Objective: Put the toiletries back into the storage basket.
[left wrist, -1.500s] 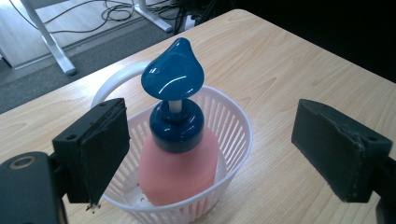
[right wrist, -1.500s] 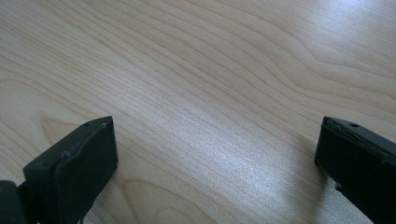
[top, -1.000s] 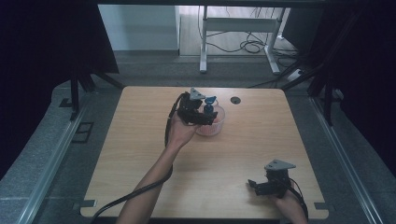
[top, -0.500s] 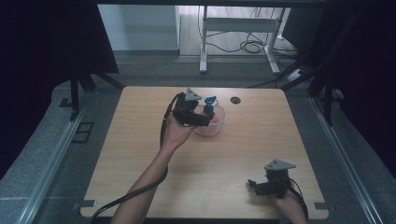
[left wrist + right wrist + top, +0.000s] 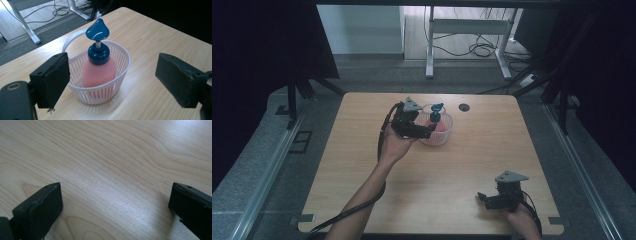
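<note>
From the high view, the left gripper (image 5: 424,131) sits just left of the white basket (image 5: 447,131) on the far middle of the table (image 5: 362,165); half a second ago it was pressed closer over the basket, so it has eased back a little toward the near left, which I read as a release rather than a reach. The pink soap bottle (image 5: 434,124) with its blue pump stands upright inside the basket, so the placing looks done and pulling the hand clear would be what is left. The right gripper (image 5: 486,197) rests near the table's near right corner, well apart from the basket, unmoved over the last second. In the left gripper view, the jaws stand wide, holding nothing, with the basket (image 5: 120,72) between and beyond them; its handle loops up on the far side, and the bottle (image 5: 98,71) leans on nothing that I can see, its blue pump head (image 5: 97,31) shining. In the right gripper view, the jaws are also spread wide above bare wood, empty. The table is pale wood-grain with a small dark grommet hole (image 5: 463,106) to the right of the basket. Beyond it lie grey floor, a white desk frame (image 5: 472,30) with loose cables, and black curtains on either side.
</note>
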Available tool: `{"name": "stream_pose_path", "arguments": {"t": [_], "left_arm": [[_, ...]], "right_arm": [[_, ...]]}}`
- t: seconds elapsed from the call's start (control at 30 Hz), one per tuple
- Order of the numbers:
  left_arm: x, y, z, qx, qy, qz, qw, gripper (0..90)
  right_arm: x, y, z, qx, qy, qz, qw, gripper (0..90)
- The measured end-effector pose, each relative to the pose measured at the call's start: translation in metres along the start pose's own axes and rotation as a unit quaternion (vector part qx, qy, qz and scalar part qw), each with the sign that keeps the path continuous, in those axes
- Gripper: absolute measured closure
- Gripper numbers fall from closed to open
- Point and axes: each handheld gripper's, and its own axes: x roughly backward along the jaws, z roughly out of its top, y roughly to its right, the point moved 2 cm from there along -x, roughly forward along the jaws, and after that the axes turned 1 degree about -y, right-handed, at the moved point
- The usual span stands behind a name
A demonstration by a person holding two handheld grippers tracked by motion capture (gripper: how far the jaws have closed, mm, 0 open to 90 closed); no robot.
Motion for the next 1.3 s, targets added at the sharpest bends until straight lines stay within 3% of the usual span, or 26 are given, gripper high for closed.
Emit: {"name": "stream_pose_path", "arguments": {"t": [1.3], "left_arm": [[0.047, -0.001, -0.029, 0.012, 0.020, -0.010, 0.9997, 11.0]], "right_arm": [[0.000, 0.000, 0.000, 0.000, 0.000, -0.002, 1.0000, 0.0]]}}
